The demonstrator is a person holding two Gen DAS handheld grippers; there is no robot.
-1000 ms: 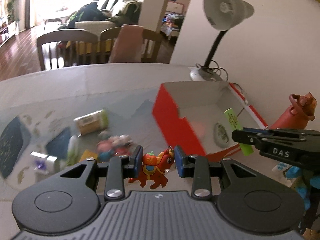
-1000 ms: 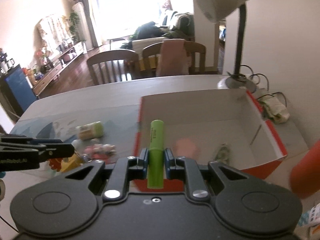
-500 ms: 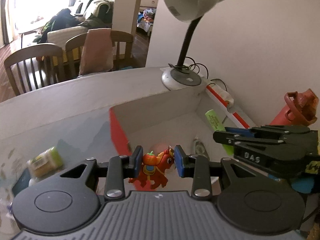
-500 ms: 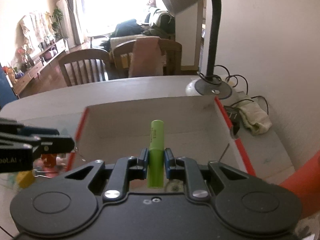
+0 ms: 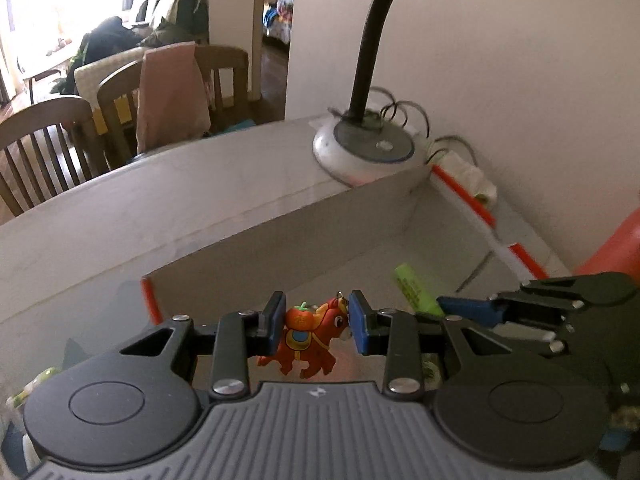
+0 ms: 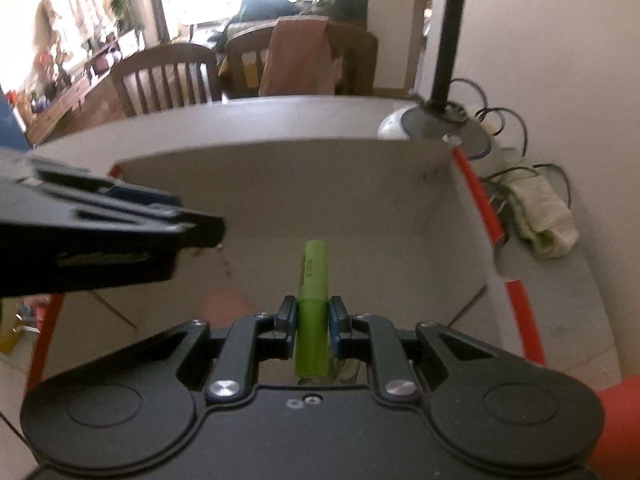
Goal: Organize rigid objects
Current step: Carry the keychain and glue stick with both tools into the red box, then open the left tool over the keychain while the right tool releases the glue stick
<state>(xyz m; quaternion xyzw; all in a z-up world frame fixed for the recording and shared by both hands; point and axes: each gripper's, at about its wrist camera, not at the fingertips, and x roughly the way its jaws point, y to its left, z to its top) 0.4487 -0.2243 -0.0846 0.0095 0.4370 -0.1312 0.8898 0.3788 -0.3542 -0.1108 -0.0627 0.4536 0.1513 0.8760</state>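
Note:
My left gripper (image 5: 316, 322) is shut on an orange toy horse (image 5: 308, 334) and holds it above the open red box (image 5: 150, 300). My right gripper (image 6: 313, 320) is shut on a green highlighter pen (image 6: 312, 300) and holds it over the inside of the same box (image 6: 480, 196). The pen (image 5: 414, 290) and the right gripper (image 5: 460, 308) show at the right of the left wrist view. The left gripper's body (image 6: 100, 232) shows at the left of the right wrist view. A small object lies in the box under the right gripper, mostly hidden.
A desk lamp base (image 5: 364, 152) with cables stands just behind the box, and it shows in the right wrist view (image 6: 440, 128). A white cloth-like bundle (image 6: 540, 216) lies right of the box. An orange-red bottle (image 5: 616, 248) stands at right. Chairs (image 5: 172, 92) stand behind the table.
Both grippers have moved forward and to the right over the box, each with its object still held. The loose items on the left of the table have left the view.

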